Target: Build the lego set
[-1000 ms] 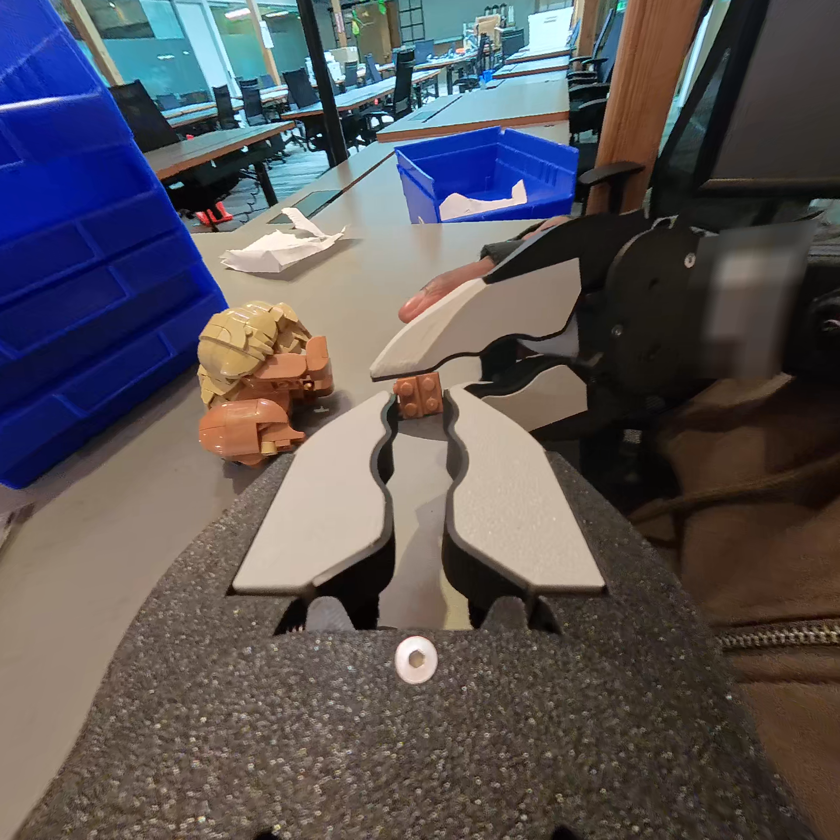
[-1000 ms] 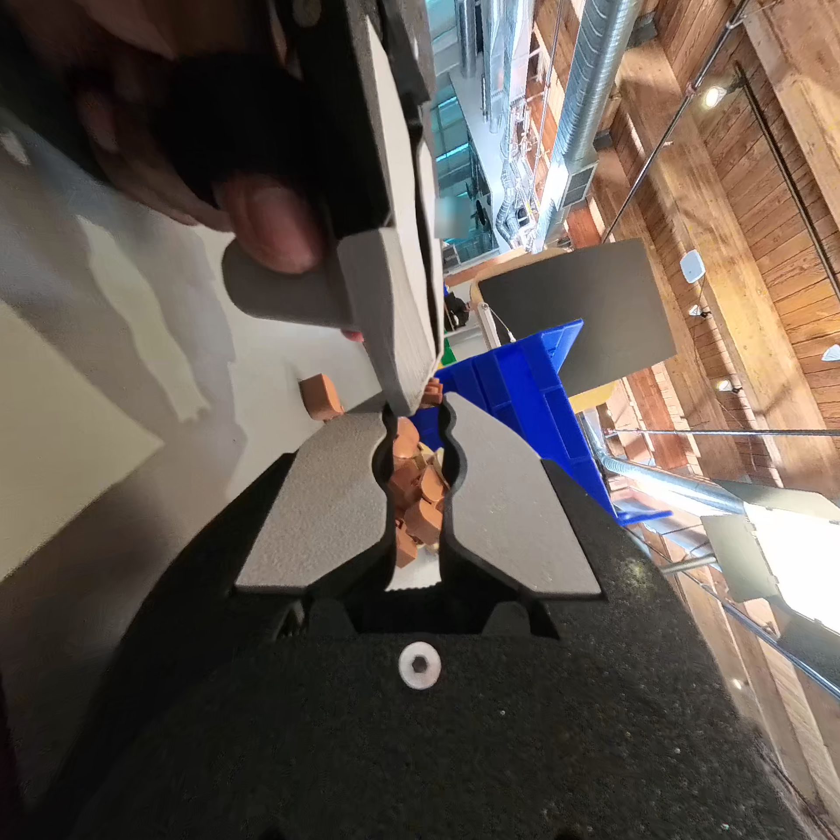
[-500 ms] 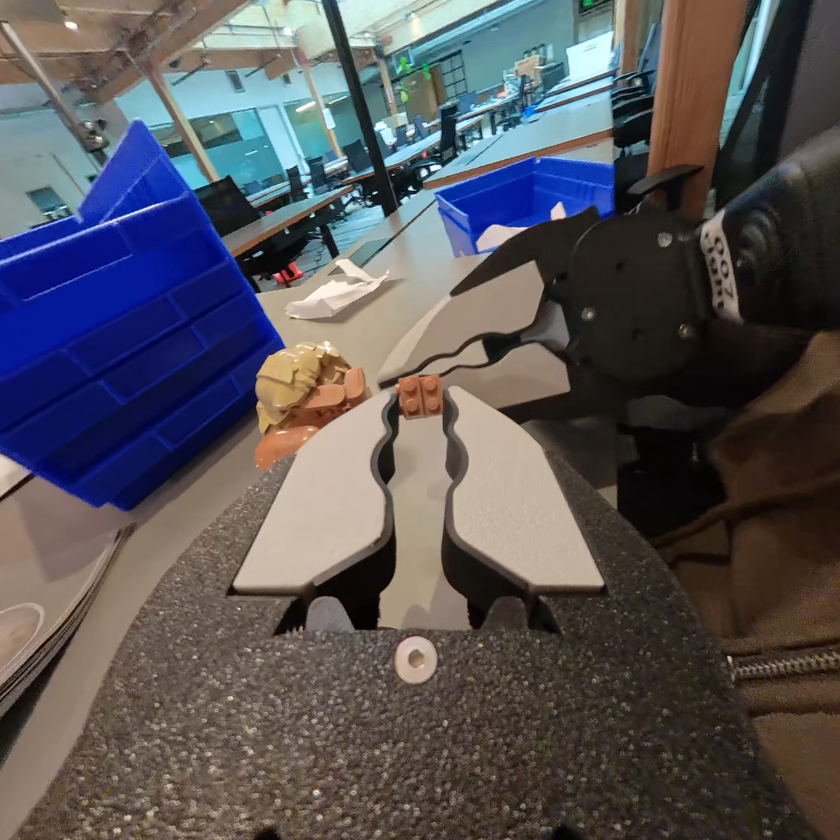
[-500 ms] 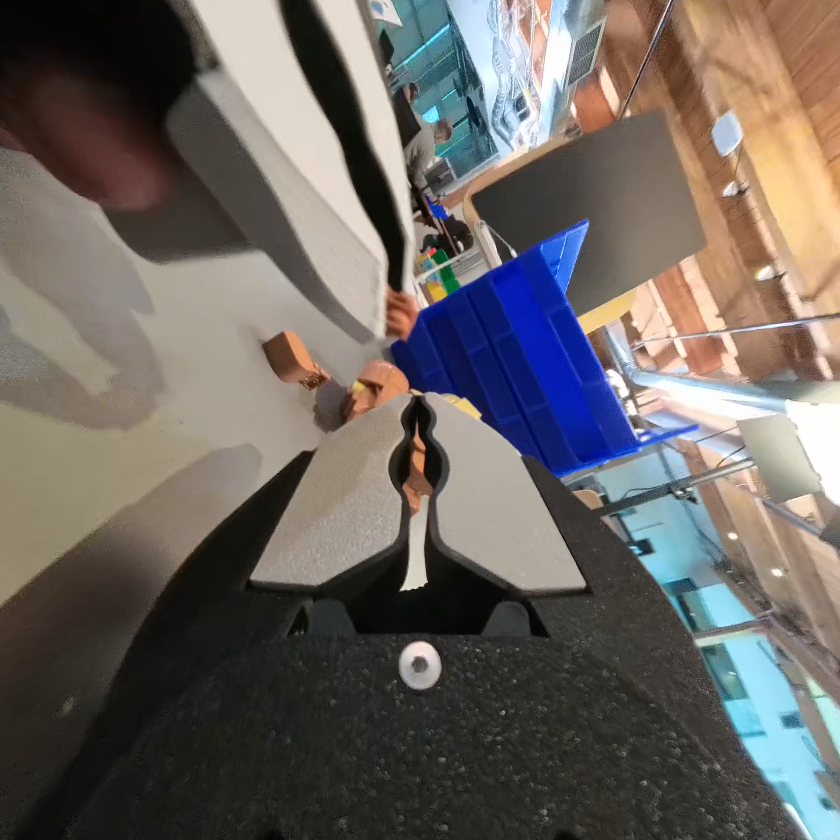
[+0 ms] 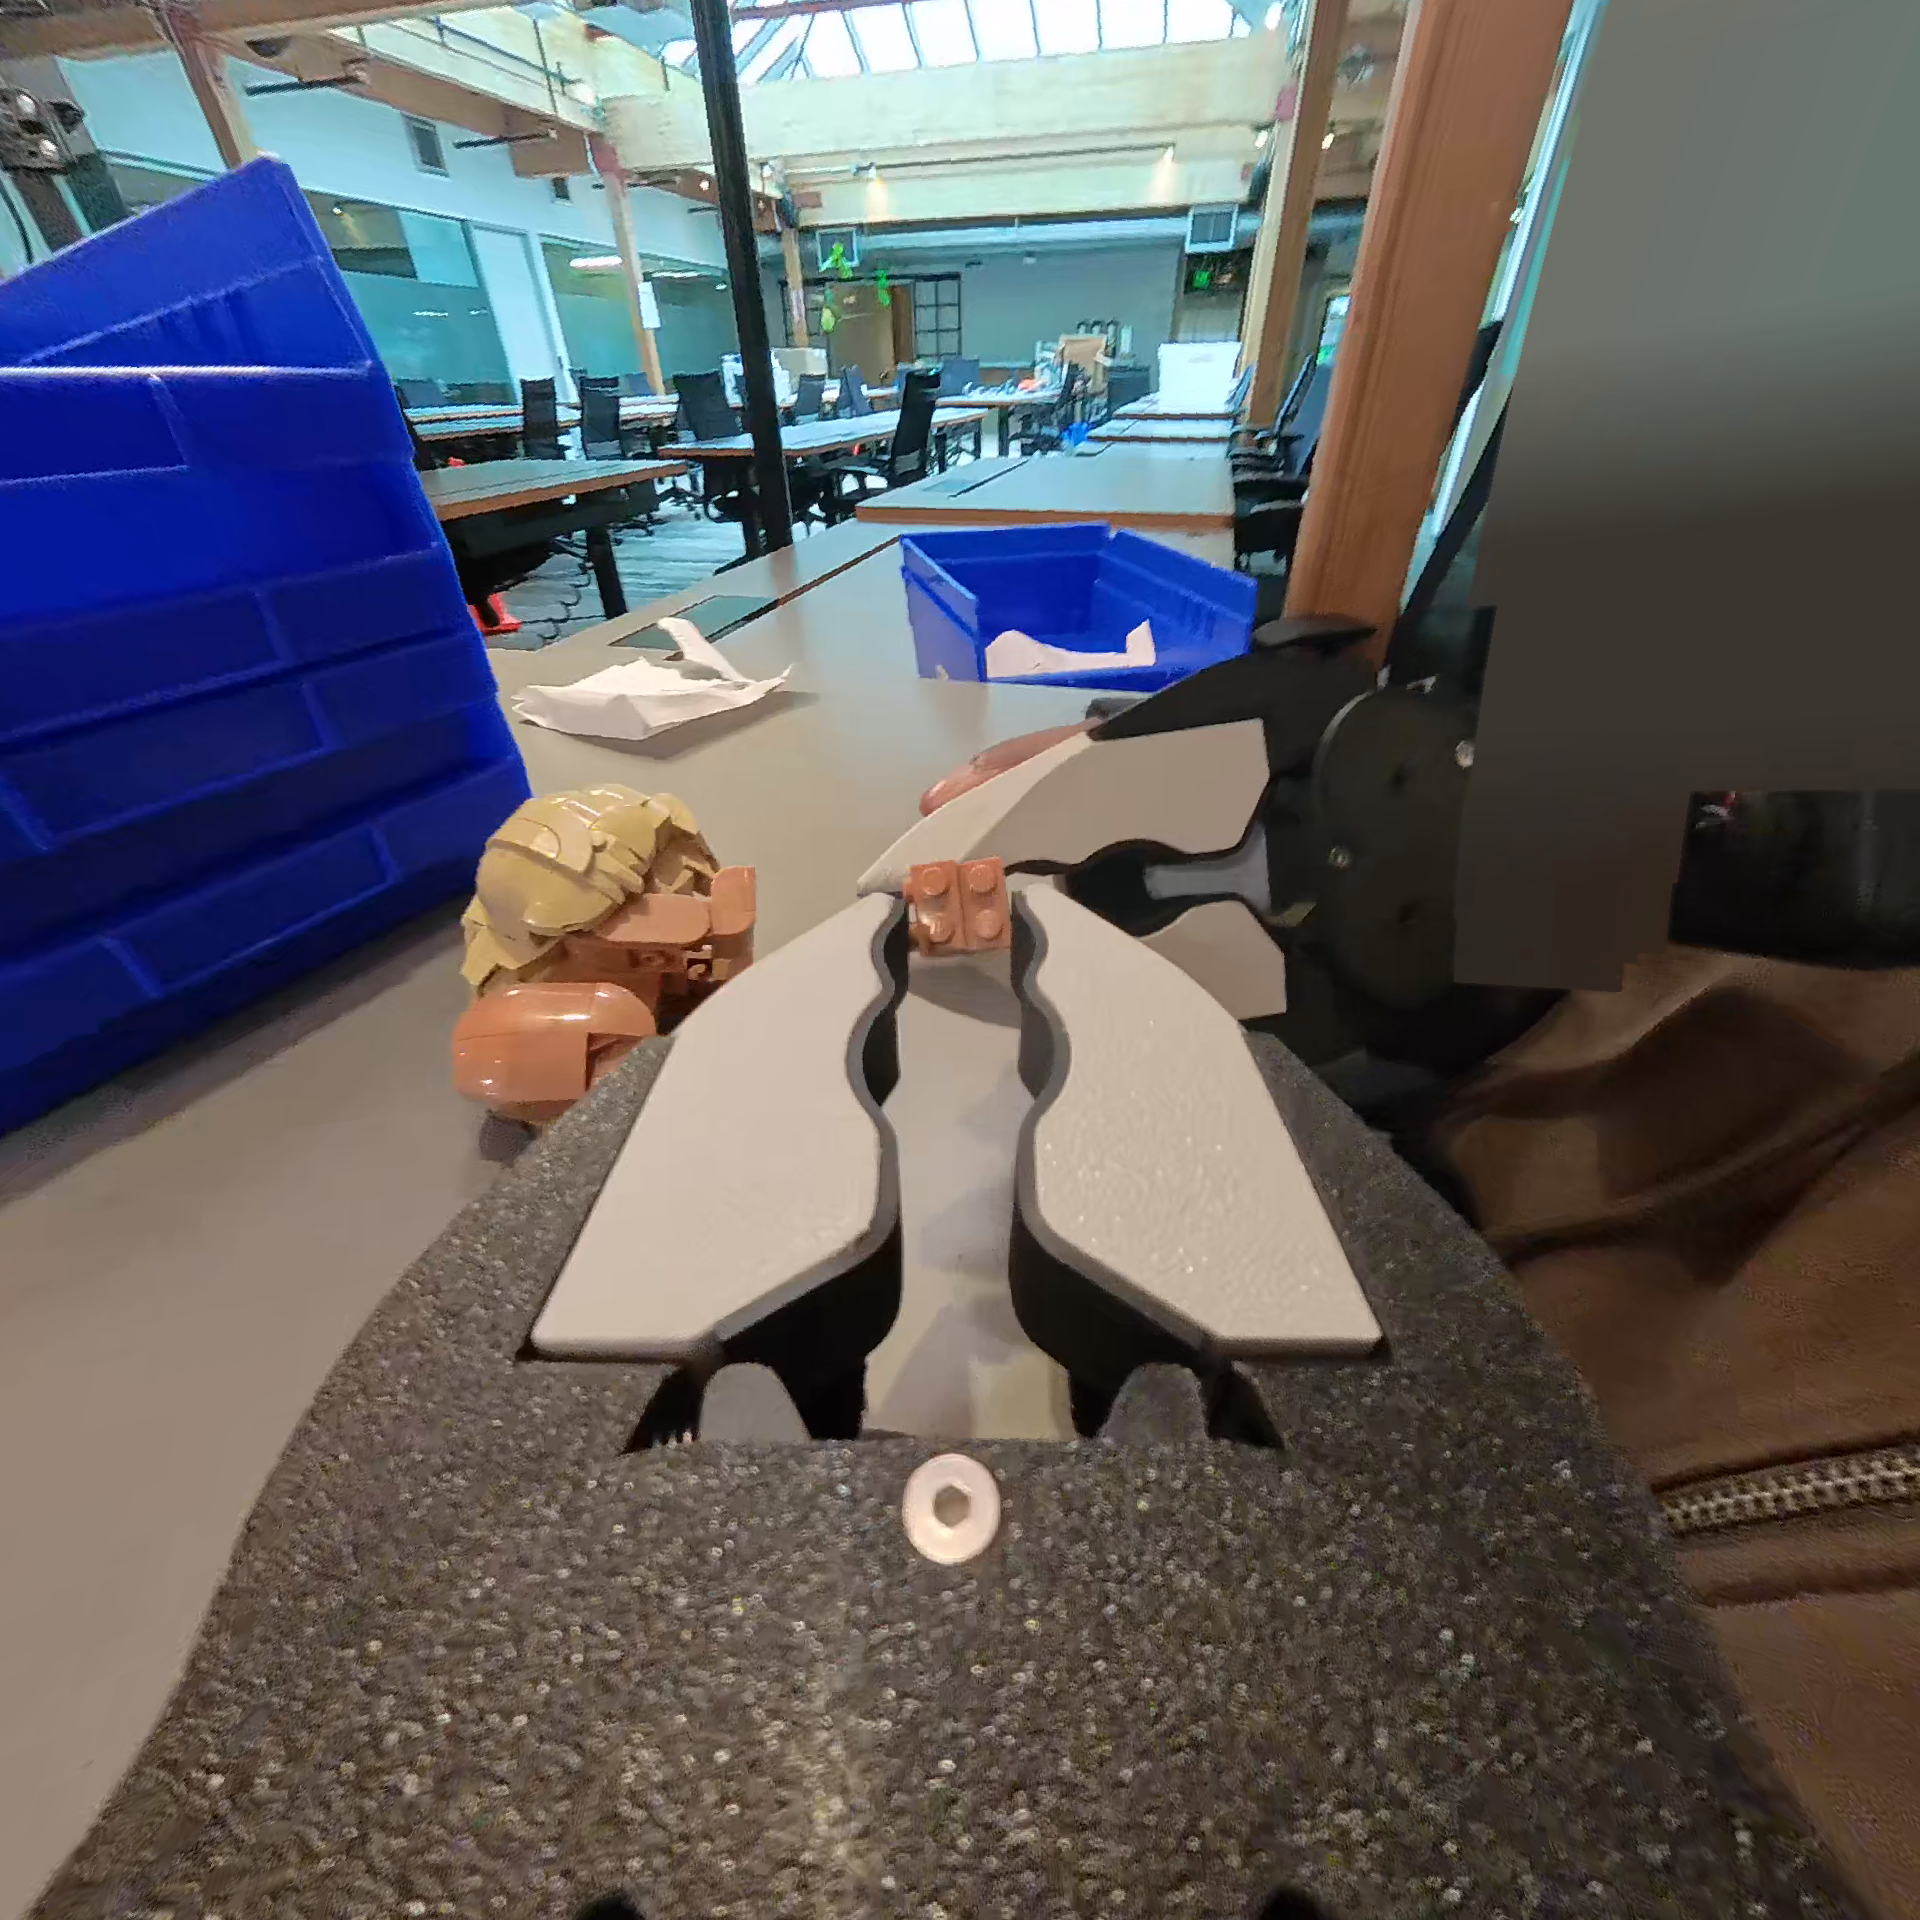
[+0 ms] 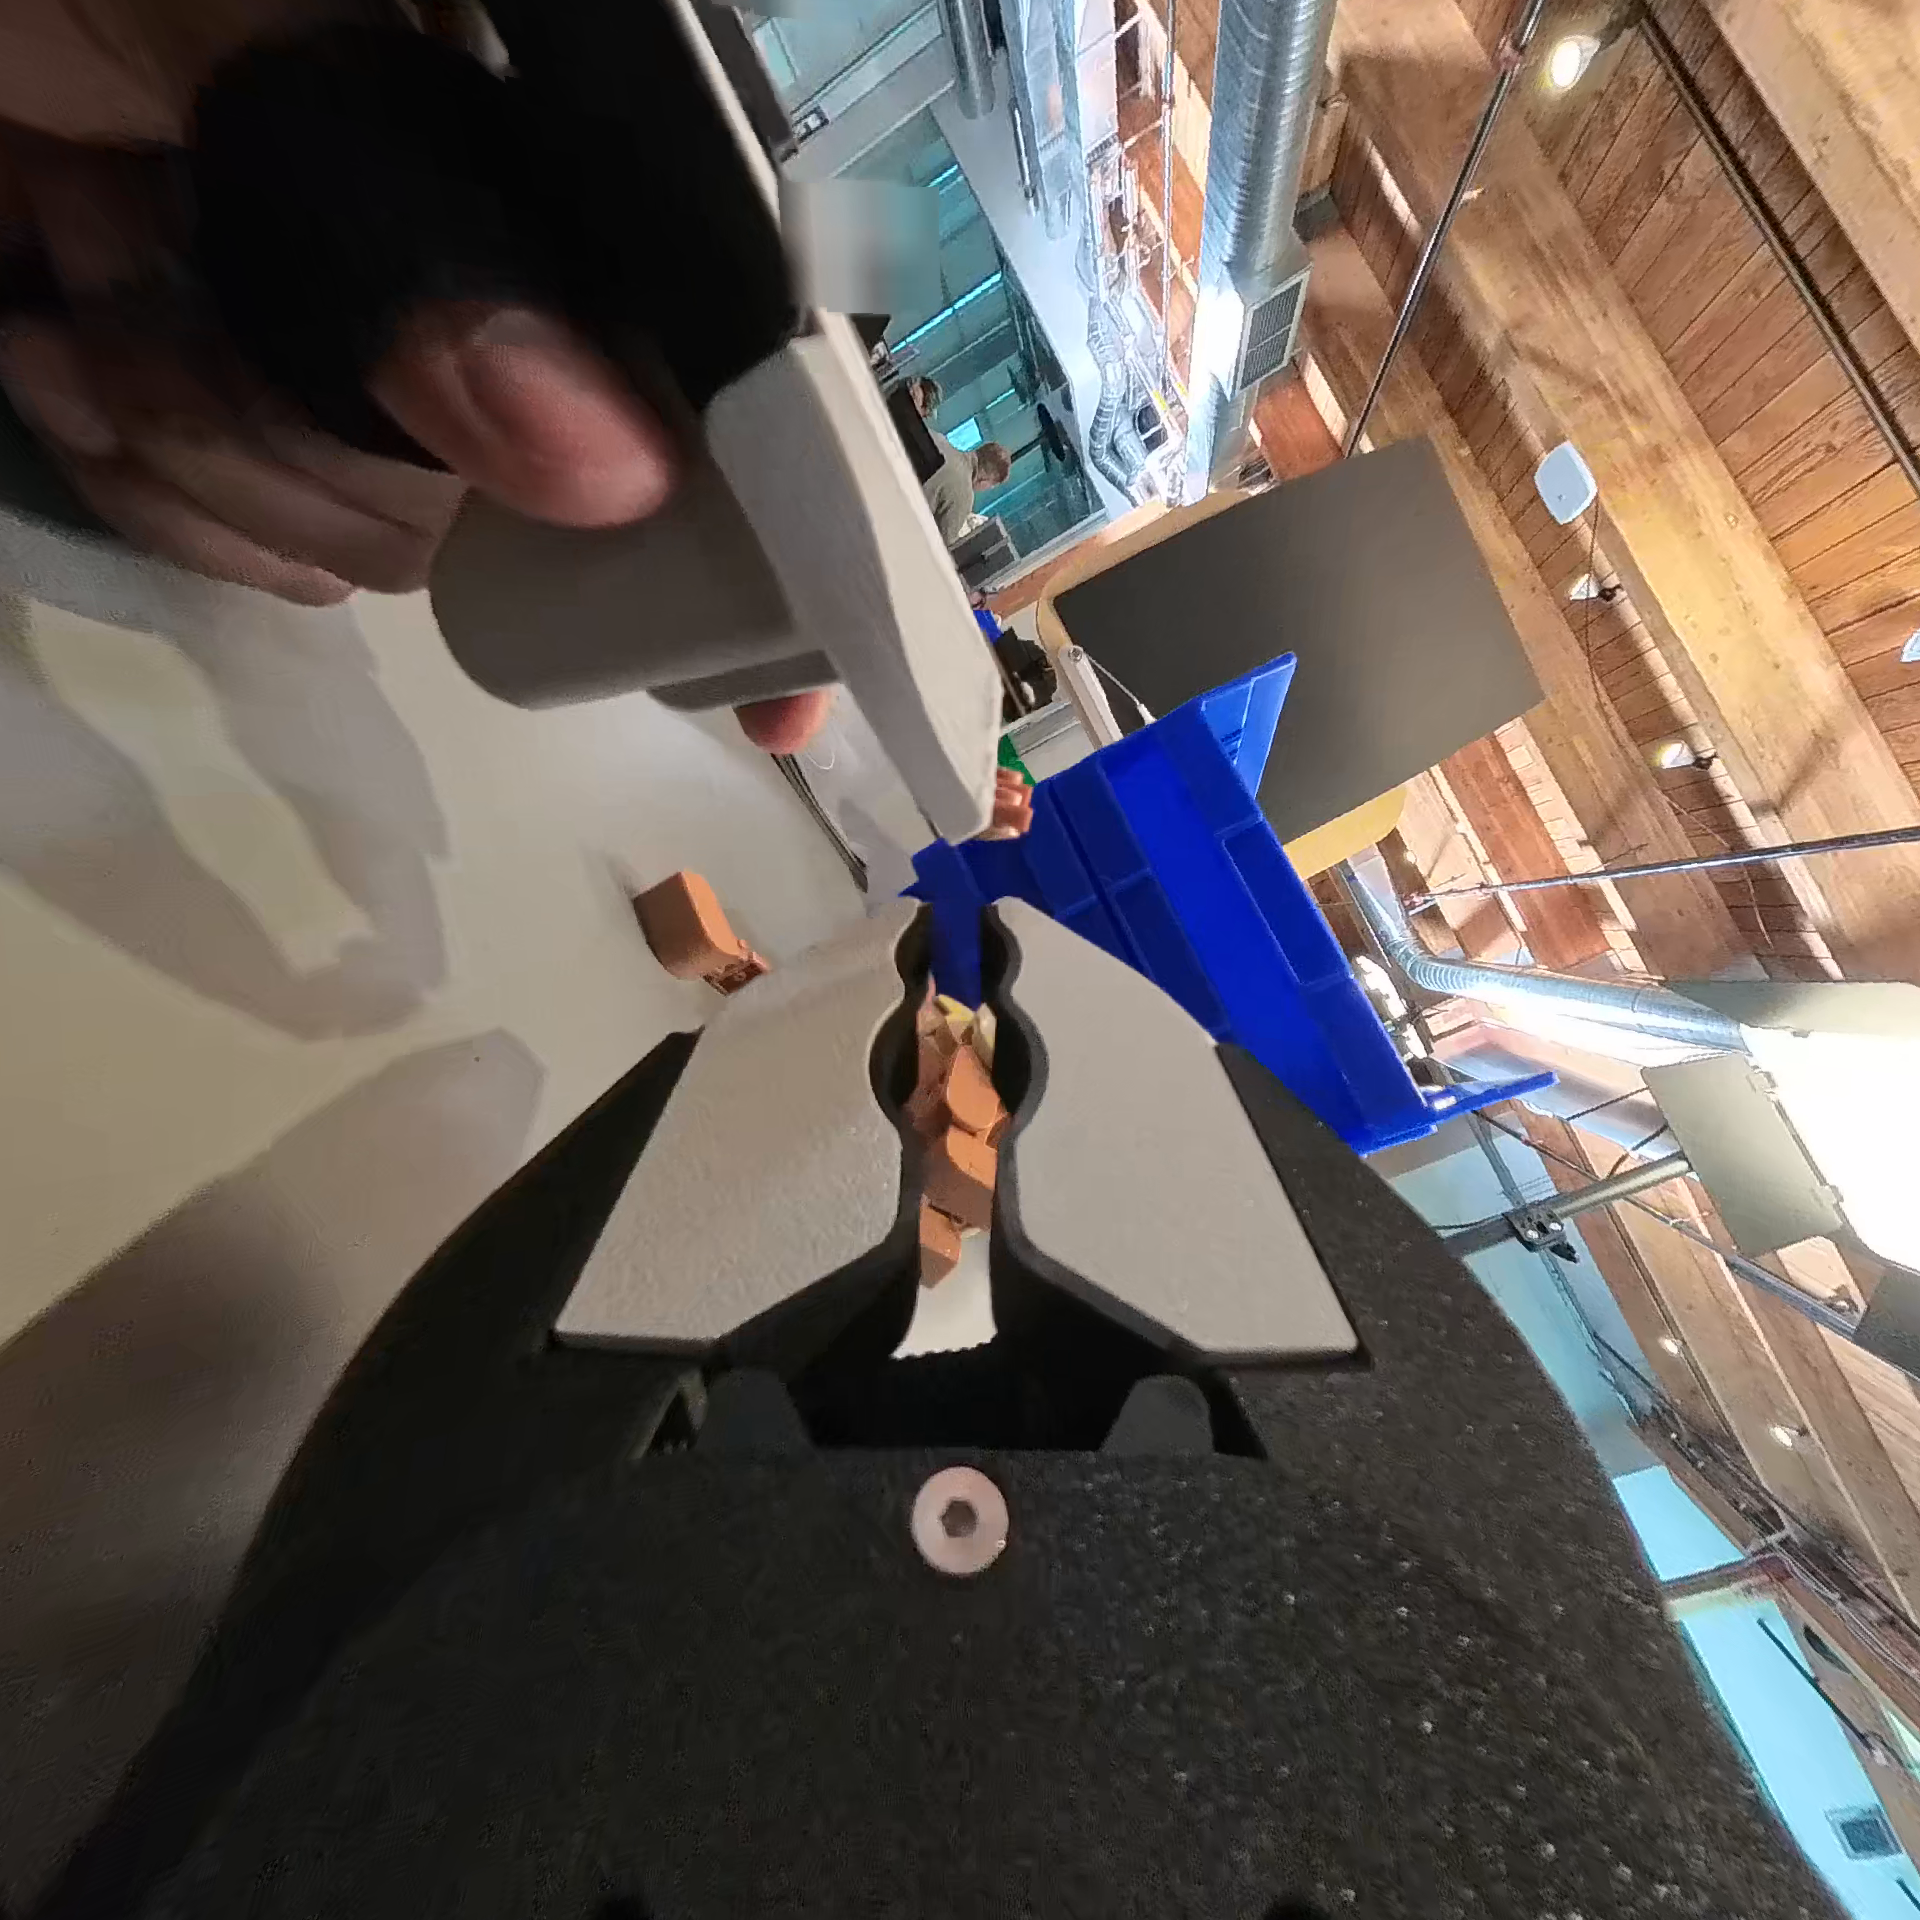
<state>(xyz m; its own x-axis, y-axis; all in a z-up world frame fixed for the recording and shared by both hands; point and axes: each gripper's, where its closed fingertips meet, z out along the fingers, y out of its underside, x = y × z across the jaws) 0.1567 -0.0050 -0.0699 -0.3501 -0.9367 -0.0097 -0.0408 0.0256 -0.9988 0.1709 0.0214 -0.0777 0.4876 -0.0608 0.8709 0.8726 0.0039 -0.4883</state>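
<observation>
My left gripper [image 5: 956, 896] is shut on a small brown studded brick [image 5: 958, 920] and holds it above the grey table [image 5: 208, 1299]. A tan and brown lego build [image 5: 592, 935] lies on the table just left of it. My right gripper [image 5: 883, 883] comes in from the right, its upper fingertip right by the brick. In the right wrist view my right gripper [image 6: 956, 920] stands a narrow gap apart and holds nothing; the build [image 6: 961, 1122] shows through the gap. The left gripper [image 6: 977, 821] with the brick [image 6: 1013, 805] is just ahead. A loose brown piece [image 6: 691, 925] lies on the table.
A stack of blue bins [image 5: 208, 623] stands close on the left. Another blue bin [image 5: 1081, 603] with paper in it sits farther back, and crumpled white paper [image 5: 644, 696] lies beside it. A person's brown jacket [image 5: 1714, 1195] fills the right side. About 8 cm separates my right fingertips from the loose brown piece [image 6: 691, 925].
My left gripper kept hold of the brick and its view tilted up. My right gripper narrowed, then opened slightly, and its tip stays by the brick.
</observation>
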